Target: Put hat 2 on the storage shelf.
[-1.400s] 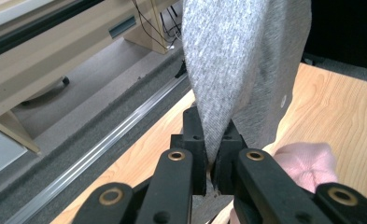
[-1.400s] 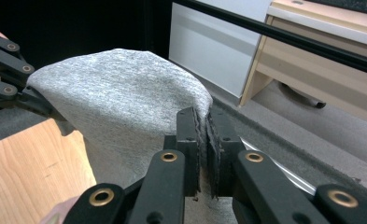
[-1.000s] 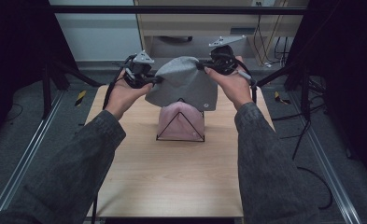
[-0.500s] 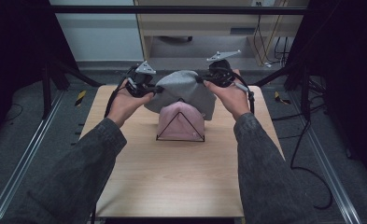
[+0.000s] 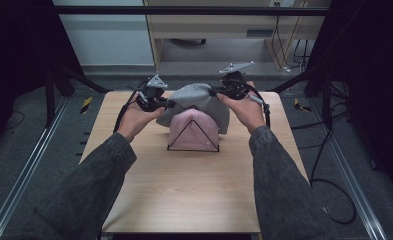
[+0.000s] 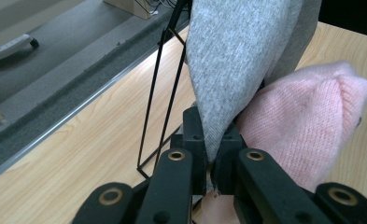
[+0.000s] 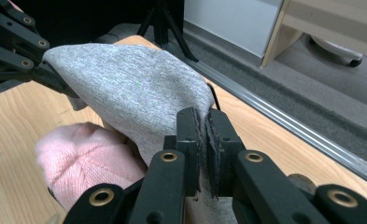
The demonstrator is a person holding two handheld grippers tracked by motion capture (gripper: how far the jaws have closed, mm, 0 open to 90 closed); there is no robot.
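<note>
A: High view first: where is the grey knit hat (image 5: 199, 100) seen?

B: It is held up over the far middle of the wooden worktop (image 5: 194, 185), stretched between the two tools. Its lower part is draped over the top and back of the pink knit hat (image 5: 194, 127), which is fitted on a black wire stand (image 5: 193, 135).

A: How is the grey knit hat gripped?

B: By its two opposite edges. The left tool (image 5: 165, 104) is closed tight on the hat's left edge, and the right tool (image 5: 215, 92) is closed tight on its right edge. In the left gripper view the grey fabric (image 6: 237, 60) is seen pinched between the jaws of the left tool (image 6: 211, 140), with the pink knit hat (image 6: 307, 121) just beside it on the right. In the right gripper view the jaws of the right tool (image 7: 202, 140) are nearly together on the fabric (image 7: 139, 88).

A: And the stand?

B: Two thin black rods of the wire stand (image 6: 162, 98) are seen rising behind the jaws in the left gripper view, their foot resting on the worktop (image 6: 78, 154).

A: What is seen beyond the things in hand?

B: Both forearms are covered by dark grey sleeves (image 5: 89, 190). A cable (image 5: 259, 102) is looped from the right tool. The worktop is bordered by grey floor (image 5: 44, 150), and a pale cabinet (image 5: 214, 30) is seen beyond the far edge.
</note>
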